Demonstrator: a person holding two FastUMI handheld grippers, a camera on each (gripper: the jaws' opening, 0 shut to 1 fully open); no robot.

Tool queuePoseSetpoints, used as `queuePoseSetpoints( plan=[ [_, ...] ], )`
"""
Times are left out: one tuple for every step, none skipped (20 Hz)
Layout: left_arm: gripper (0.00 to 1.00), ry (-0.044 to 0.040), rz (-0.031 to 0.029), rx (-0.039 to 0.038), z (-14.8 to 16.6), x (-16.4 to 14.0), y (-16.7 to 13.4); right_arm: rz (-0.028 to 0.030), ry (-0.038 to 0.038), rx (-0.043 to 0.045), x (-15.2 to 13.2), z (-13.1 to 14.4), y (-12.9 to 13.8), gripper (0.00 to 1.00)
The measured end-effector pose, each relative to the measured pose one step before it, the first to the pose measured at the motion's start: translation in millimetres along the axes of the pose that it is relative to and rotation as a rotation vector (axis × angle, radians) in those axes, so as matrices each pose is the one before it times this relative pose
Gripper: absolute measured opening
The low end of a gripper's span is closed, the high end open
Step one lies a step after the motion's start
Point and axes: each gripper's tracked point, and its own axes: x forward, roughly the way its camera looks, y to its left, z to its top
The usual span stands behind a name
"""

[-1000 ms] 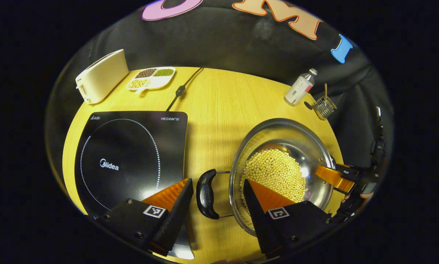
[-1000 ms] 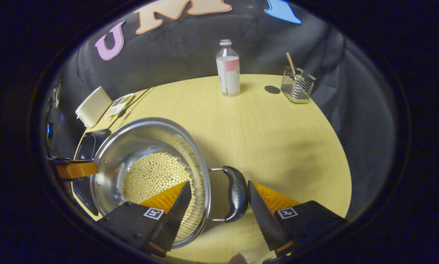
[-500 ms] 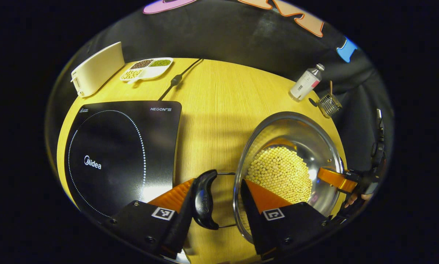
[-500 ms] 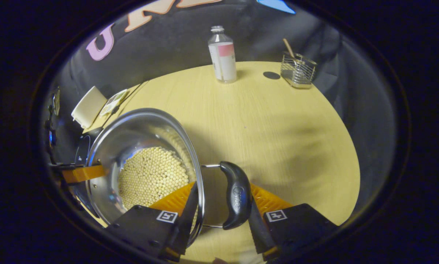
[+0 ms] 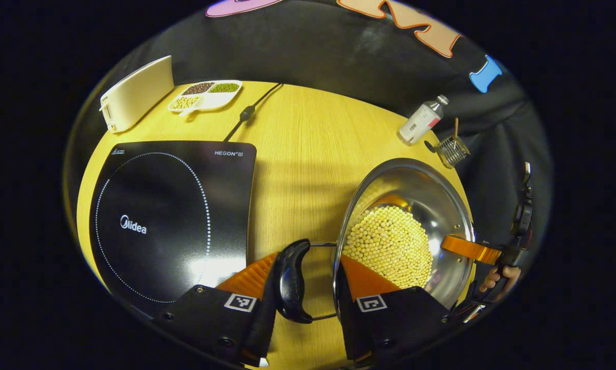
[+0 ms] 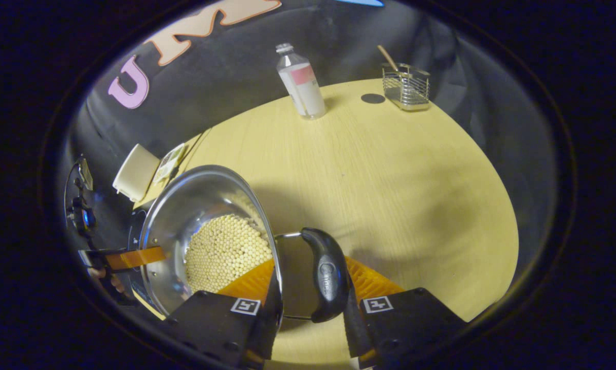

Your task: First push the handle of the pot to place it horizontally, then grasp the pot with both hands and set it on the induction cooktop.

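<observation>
A round light-wood table (image 5: 308,139) fills the booth before black cloth. In the left gripper view, a cream toaster (image 5: 136,92) and a white divided dish (image 5: 205,96) sit at its far left edge, with the black glass induction cooktop (image 5: 169,216) nearer. A bare strip of wood separates the cooktop from the steel pot of pale beans (image 5: 405,231), tilted. The left gripper (image 5: 308,288) clamps the pot's black left handle (image 5: 291,281) and rim. The right gripper (image 6: 308,293) clamps the right handle (image 6: 327,275) likewise. A clear bottle (image 6: 300,82) and wire basket (image 6: 406,86) stand at the far edge.
</observation>
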Motion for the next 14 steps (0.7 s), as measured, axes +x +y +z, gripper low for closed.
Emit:
queuePoseSetpoints(
  plan=[
    [0.56,-0.00651,0.00445,0.00122,2.09,-4.62,0.44,0.00364,-0.00333,-0.00269,-5.22,-1.41,5.63,0.52],
    [0.60,-0.00590,0.00313,0.00180,1.51,-5.37,0.35,0.00440,-0.00539,-0.00006,-3.49,0.00,4.82,0.52],
    [0.59,-0.00791,0.00208,0.00081,1.33,-4.76,2.00,0.00670,-0.00546,-0.00168,-1.22,0.54,2.89,0.52],
    [0.56,-0.00767,0.00380,0.00029,0.66,-4.48,2.68,0.00812,-0.00488,-0.00113,-1.43,1.76,4.12,0.52],
    [0.56,-0.00851,0.00465,0.00285,1.59,-5.81,2.68,0.00906,-0.00440,-0.00234,-3.00,-1.11,5.61,0.52],
    [0.56,-0.00657,0.00686,0.00005,-0.15,-6.03,4.48,0.01145,-0.00211,-0.00303,-2.50,-0.54,5.78,0.52],
    [0.56,-0.00764,0.00637,-0.00448,0.44,-6.49,4.67,0.01135,-0.00349,-0.00200,-1.59,-1.68,6.68,0.52],
    [0.56,-0.00432,0.00796,-0.00309,-1.06,-6.32,6.21,0.01278,-0.00358,-0.00268,-0.58,0.32,7.23,0.52],
    [0.56,-0.00644,0.00847,-0.00404,0.16,-6.79,6.27,0.01329,-0.00283,-0.00287,-1.54,-0.82,8.82,0.52],
    [0.56,-0.00707,0.00930,-0.00607,0.65,-5.91,8.37,0.01505,-0.00224,-0.00325,-0.03,-0.67,10.03,0.52],
    [0.56,-0.00700,0.00795,-0.00391,1.23,-5.40,6.18,0.01115,-0.00038,-0.00154,0.97,-1.50,7.73,0.52],
    [0.56,-0.00527,0.00821,-0.00172,-0.39,-4.87,6.74,0.00855,0.00029,-0.00082,0.59,-1.65,7.78,0.52],
    [0.56,-0.00555,0.00714,0.00077,1.10,-5.81,7.07,0.00576,0.00096,-0.00146,-0.38,-2.17,9.48,0.52],
    [0.56,-0.00533,0.00509,0.00229,-0.02,-3.17,7.73,0.00329,0.00256,-0.00101,0.68,-2.05,8.10,0.52]
  ],
)
